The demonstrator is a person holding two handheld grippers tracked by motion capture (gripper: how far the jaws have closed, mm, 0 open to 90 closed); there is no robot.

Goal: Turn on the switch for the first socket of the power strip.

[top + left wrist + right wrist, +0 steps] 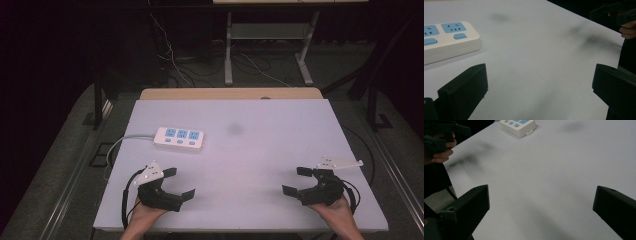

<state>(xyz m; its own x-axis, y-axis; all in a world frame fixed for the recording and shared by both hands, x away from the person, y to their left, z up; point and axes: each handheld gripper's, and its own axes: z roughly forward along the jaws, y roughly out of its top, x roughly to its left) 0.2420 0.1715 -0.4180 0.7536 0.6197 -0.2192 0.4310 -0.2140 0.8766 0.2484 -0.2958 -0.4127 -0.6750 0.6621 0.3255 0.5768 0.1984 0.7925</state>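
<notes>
Three blue sockets on white power strip [180, 138]; left gripper [178, 182], right gripper [294, 180] both released

A cream-white power strip [180, 138] lies flat on the white bench [260, 165], in its left half and toward the far side. It is a long rounded block, lengthwise across the bench, with three light blue sockets in a row on top and a light blue button beneath each. A pale cable runs from its left end toward the bench's left edge.
</notes>
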